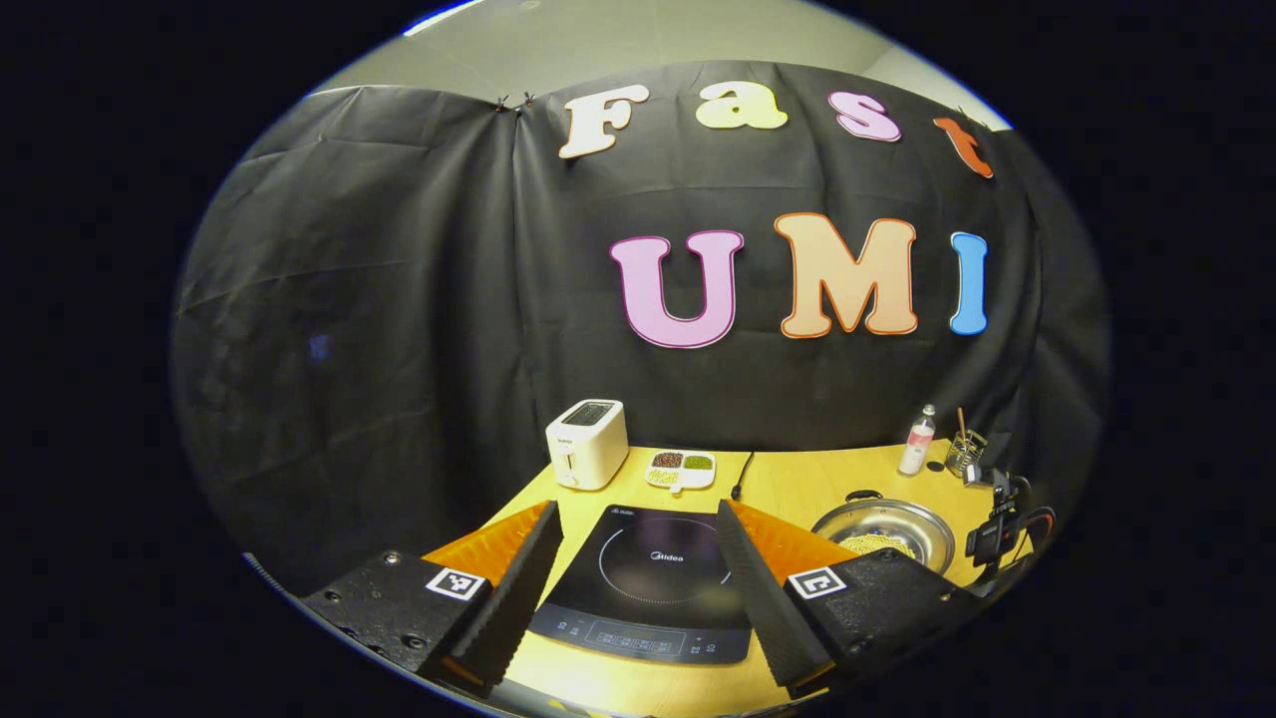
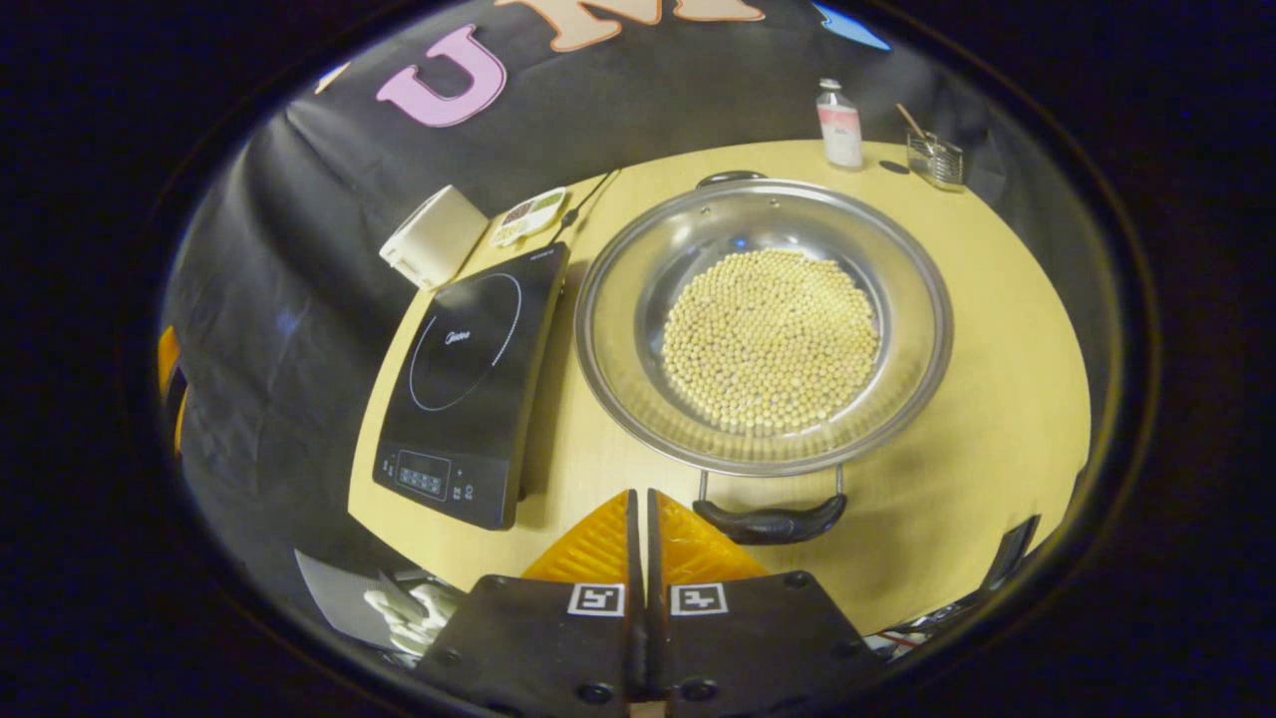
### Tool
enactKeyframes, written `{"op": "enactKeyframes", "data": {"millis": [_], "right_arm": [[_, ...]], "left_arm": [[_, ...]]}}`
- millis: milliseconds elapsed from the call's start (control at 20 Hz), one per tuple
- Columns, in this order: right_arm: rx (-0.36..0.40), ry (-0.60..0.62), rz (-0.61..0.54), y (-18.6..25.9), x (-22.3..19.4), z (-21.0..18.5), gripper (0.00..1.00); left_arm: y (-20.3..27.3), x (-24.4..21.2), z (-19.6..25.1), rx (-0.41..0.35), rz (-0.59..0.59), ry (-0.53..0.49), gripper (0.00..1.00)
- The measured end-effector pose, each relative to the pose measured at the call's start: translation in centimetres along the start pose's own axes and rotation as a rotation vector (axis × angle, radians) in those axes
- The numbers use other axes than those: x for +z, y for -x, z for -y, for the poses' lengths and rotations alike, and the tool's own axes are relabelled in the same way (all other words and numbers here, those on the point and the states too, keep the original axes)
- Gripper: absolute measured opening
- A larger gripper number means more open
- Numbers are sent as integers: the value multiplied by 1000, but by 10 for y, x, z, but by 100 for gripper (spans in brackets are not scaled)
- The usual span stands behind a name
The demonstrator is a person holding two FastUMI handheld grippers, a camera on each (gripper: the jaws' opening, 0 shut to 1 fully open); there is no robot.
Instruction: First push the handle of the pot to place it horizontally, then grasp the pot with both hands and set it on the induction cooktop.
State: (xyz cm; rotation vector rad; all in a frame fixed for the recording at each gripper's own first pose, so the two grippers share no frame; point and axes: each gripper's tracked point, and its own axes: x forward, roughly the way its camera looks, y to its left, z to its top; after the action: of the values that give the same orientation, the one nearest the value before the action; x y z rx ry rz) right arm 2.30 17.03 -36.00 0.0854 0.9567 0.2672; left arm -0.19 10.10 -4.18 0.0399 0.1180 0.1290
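A wide steel pot (image 2: 610,329) holding yellow beans (image 2: 770,339) sits on the wooden table to the right of the black induction cooktop (image 2: 467,371). One black handle (image 2: 770,522) points toward my right gripper, the other (image 2: 731,178) points away. My right gripper (image 2: 640,496) is shut on nothing, its tips just left of the near handle with a small gap. In the left gripper view my left gripper (image 1: 638,511) stands open above the cooktop (image 1: 653,583), with the pot (image 1: 845,519) to its right and the other gripper (image 1: 1000,531) beyond it.
At the back stand a white toaster (image 1: 586,444), a divided dish of beans (image 1: 681,469), a small bottle (image 2: 839,125) and a glass holder with sticks (image 2: 935,160). A cable (image 1: 741,477) runs behind the cooktop. A gloved hand (image 2: 404,610) shows low at the table's front edge.
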Motion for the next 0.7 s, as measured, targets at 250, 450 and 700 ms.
{"op": "enactKeyframes", "data": {"millis": [250,450,700], "right_arm": [[4,-30,-65,-12,-9,13,3],[-3,-30,-79,-7,-10,23,2],[-37,-51,-106,0,-10,45,2]], "left_arm": [[0,6,17,4,4,-12,95],[-3,8,33,-17,8,-16,94],[-7,10,51,-49,17,-6,93]]}}
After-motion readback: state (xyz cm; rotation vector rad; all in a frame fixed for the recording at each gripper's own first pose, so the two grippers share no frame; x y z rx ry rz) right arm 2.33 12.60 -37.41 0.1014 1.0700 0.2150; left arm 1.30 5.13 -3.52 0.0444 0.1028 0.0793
